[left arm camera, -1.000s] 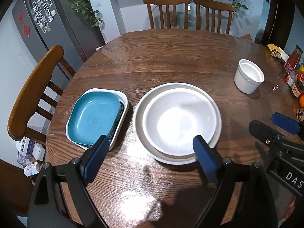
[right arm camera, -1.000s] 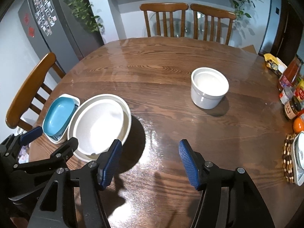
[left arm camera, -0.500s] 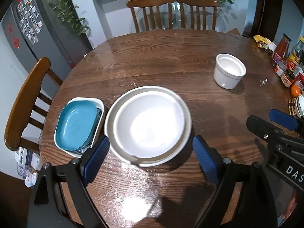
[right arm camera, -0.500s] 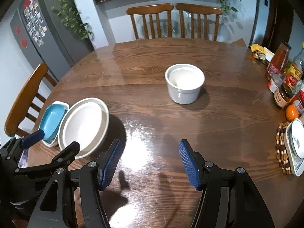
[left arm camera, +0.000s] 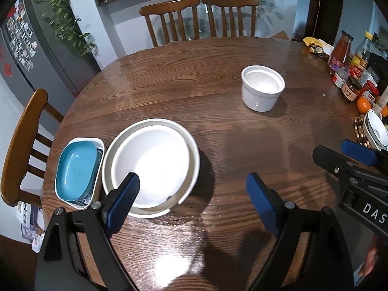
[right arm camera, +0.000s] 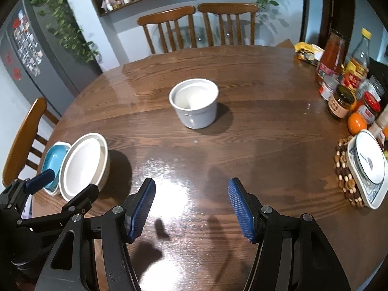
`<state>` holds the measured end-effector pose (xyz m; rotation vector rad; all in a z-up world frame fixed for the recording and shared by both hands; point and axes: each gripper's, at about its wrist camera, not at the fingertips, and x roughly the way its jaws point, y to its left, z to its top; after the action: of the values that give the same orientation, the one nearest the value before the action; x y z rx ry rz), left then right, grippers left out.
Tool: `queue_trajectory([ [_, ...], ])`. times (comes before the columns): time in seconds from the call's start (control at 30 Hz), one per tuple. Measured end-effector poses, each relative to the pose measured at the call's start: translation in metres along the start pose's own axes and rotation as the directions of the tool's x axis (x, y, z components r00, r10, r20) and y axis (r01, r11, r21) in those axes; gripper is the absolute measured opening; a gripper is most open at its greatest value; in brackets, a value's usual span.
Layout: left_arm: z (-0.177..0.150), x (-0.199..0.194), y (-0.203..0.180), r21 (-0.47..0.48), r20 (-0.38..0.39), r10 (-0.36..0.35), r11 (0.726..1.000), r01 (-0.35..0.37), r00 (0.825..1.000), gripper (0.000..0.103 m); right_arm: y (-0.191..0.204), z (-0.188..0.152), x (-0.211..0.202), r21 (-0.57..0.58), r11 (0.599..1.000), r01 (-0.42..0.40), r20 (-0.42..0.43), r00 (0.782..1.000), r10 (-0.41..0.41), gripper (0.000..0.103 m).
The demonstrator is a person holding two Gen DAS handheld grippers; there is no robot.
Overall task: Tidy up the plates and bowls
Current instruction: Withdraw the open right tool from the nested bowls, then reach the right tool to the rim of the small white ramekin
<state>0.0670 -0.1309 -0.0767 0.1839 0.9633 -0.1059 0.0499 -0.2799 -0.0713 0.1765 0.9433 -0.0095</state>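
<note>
Bowls and plates sit on the brown table (left arm camera: 169,92). In the lower left of the left view, a white plate (left arm camera: 151,167) rests in a bigger white bowl (left arm camera: 194,152), and just beside them a blue dish (left arm camera: 75,172) rests in a white square dish (left arm camera: 99,143). A white cup-shaped bowl (right arm camera: 194,103) stands alone in the middle of the right view, well apart from the stacks. It looks hard, smooth and heavy, and I think it could slip or break, so one side of its rim seems the best place to hold. The left tool (left arm camera: 191,198) and the right tool (right arm camera: 191,208) are both spread wide and hold nothing.
</note>
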Motion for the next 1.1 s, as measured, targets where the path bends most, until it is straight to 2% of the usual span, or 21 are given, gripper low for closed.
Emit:
queue_trajectory([
  [0.6,0.021,-0.013,-0.024,0.029,0.048,-0.04,0.999,0.039,0.998,0.089,-0.031,0.025,-0.028,0.005,0.998,0.06,0.076,0.995,-0.06,0.063],
  [0.97,0.034,-0.006,-0.027,0.007,0.06,-0.042,0.999,0.042,0.997,0.089,-0.029,0.049,-0.015,-0.019,0.999,0.031,0.062,0.998,-0.03,0.063],
  [1.1,0.036,0.002,-0.026,0.004,0.041,-0.045,0.999,0.045,0.998,0.089,-0.036,0.063,0.002,0.014,1.0,-0.004,0.025,1.0,0.004,0.063],
])
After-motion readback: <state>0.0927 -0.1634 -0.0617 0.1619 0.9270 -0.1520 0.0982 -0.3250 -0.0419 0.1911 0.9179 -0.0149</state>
